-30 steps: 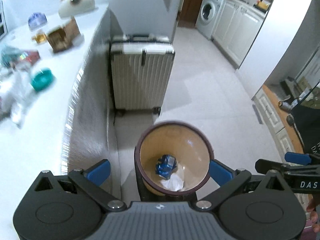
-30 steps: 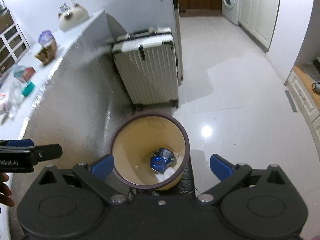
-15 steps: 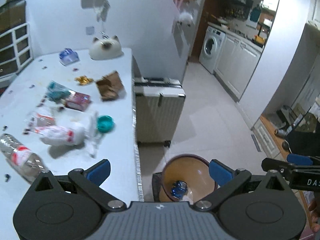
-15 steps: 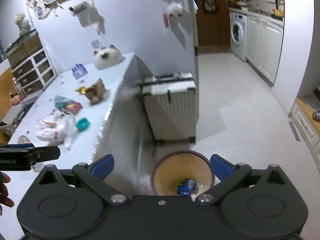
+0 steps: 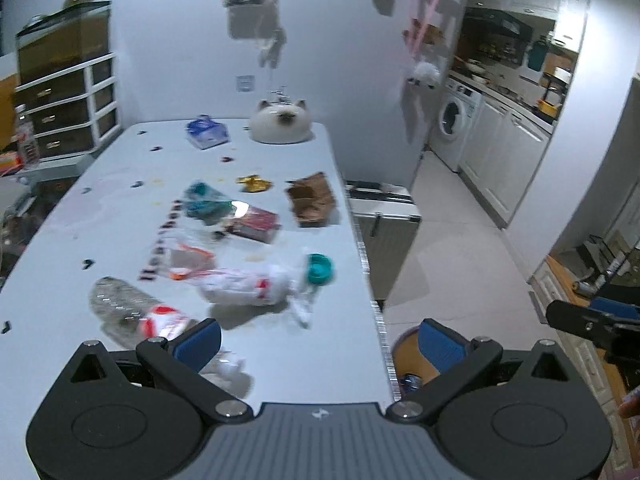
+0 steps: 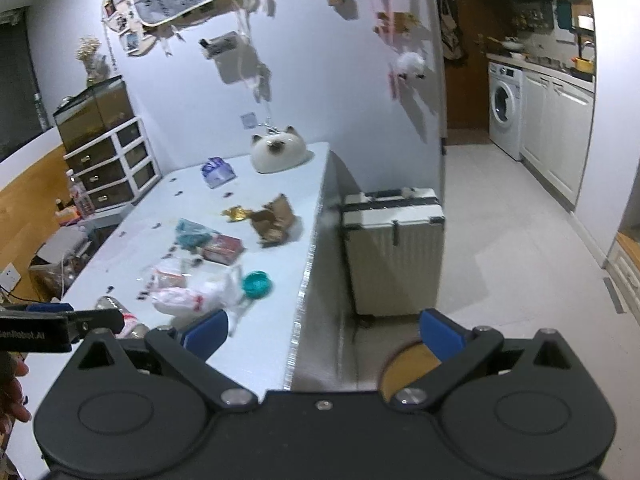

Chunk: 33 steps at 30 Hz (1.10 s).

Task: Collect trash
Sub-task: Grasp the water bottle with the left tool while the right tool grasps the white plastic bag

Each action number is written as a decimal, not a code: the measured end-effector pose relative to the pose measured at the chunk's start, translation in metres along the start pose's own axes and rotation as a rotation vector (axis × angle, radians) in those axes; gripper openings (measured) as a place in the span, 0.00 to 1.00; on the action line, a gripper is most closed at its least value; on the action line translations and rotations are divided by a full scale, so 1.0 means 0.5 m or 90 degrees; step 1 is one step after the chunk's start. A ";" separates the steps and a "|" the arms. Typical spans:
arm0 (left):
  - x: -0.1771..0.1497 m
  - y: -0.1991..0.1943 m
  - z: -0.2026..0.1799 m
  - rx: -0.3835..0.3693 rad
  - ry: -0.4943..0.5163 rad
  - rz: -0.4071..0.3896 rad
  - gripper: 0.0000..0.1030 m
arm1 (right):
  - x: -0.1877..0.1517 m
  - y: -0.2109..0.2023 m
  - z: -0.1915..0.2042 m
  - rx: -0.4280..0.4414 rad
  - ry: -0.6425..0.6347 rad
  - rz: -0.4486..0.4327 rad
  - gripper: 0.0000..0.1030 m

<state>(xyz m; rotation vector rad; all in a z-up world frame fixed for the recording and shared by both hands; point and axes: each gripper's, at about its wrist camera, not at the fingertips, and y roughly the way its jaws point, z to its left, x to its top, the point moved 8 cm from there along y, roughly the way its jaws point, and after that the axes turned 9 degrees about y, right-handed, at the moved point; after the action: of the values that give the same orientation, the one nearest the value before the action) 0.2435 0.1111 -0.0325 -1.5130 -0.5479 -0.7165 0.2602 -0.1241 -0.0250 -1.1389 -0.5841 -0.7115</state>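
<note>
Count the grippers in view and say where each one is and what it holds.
2. The left gripper hangs open over the table's near end, holding nothing. The right gripper hangs open over the table's right edge by the bin, also holding nothing.

- Trash bin: round, tan inside, dark rim, on the floor beside the table at 5 o'clock, holding a blue wrapper.
- Crumpled white plastic bag: lying at table centre.
- Torn brown paper bag: at 12 o'clock.
</note>
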 end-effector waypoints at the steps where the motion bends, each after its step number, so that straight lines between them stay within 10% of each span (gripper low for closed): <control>1: -0.003 -0.001 0.020 0.005 -0.007 0.000 1.00 | -0.003 0.005 0.016 0.004 -0.001 0.001 1.00; 22: -0.047 0.205 0.264 0.146 -0.113 0.078 1.00 | 0.001 0.181 0.184 -0.045 -0.004 0.044 0.99; 33: -0.096 0.301 0.320 0.192 -0.123 0.143 1.00 | 0.020 0.335 0.308 -0.010 -0.007 0.106 0.77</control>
<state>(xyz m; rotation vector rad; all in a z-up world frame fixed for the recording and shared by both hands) 0.3362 0.2629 -0.1702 -1.3399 -0.5900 -0.2998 0.3850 0.0610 -0.0693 -1.1920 -0.4872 -0.5684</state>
